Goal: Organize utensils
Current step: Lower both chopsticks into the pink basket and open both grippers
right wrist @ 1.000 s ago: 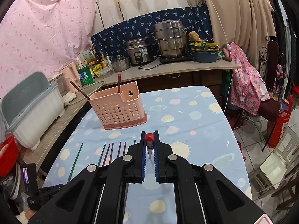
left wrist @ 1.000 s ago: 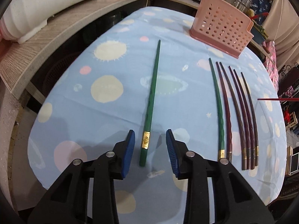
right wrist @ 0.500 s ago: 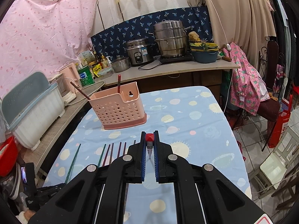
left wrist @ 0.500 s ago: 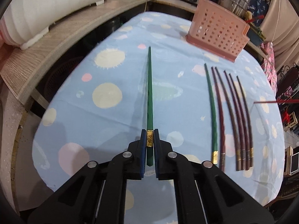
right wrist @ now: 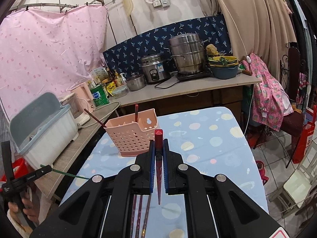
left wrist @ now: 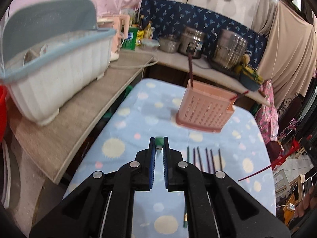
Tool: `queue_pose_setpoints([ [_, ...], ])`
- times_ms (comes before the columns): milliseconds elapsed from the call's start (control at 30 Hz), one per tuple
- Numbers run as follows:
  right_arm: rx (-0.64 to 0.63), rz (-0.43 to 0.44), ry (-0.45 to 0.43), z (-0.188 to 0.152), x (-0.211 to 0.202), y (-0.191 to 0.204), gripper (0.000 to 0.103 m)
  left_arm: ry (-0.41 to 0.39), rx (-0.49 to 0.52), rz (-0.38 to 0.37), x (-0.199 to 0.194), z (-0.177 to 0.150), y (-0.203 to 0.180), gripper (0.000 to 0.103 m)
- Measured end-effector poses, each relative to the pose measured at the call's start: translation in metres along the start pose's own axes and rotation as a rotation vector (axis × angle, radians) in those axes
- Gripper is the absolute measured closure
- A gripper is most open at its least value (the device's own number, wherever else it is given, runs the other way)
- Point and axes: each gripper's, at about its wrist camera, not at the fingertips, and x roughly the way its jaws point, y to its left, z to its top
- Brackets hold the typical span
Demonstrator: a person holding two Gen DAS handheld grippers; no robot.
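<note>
Our left gripper (left wrist: 159, 148) clamps the green chopstick (left wrist: 159, 141) end-on, long axis pointing back at us; our right gripper (right wrist: 158, 146) likewise pinches the red chopstick (right wrist: 158, 158).

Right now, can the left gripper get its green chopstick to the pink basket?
Probably yes. The left gripper holds the green chopstick above the table, and nothing stands between it and the pink basket.

Steel steamer pot (right wrist: 186, 59); rice cooker (right wrist: 154, 68); dish rack (left wrist: 57, 73).
</note>
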Motion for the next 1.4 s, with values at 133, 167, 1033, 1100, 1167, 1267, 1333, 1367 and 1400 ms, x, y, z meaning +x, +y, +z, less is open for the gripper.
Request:
queue_pose_setpoints([
  [133,0.020,0.041,-0.023,0.018,0.004,0.004,0.096,-0.038,-0.003,-0.039,-0.001,0.032,-0.013,0.096],
  [167,0.023,0.050,-0.028,0.022,0.005,0.006,0.096,-0.048,-0.003,-0.047,-0.001,0.040,-0.016,0.096],
  [1033,0.041,0.133,-0.104,0.142,0.153,0.053,0.096,-0.256,0.021,-0.094,0.089,0.189,-0.104,0.096],
  [1100,0.038,0.120,-0.072,0.135,0.169,0.051,0.096,-0.228,0.029,-0.083,0.105,0.182,-0.105,0.096],
  [1167,0.043,0.112,-0.038,0.126,0.184,0.047,0.096,-0.203,0.039,-0.070,0.119,0.174,-0.106,0.096],
  [1267,0.045,0.097,0.002,0.114,0.199,0.044,0.096,-0.163,0.044,-0.062,0.137,0.166,-0.104,0.096],
  [1333,0.046,0.094,0.025,0.108,0.207,0.042,0.096,-0.142,0.043,-0.063,0.145,0.162,-0.103,0.096],
  [1367,0.049,0.095,0.034,0.106,0.210,0.041,0.096,-0.136,0.042,-0.062,0.147,0.161,-0.103,0.096],
  [1400,0.051,0.091,0.038,0.104,0.211,0.040,0.096,-0.128,0.040,-0.057,0.149,0.159,-0.102,0.095],
])
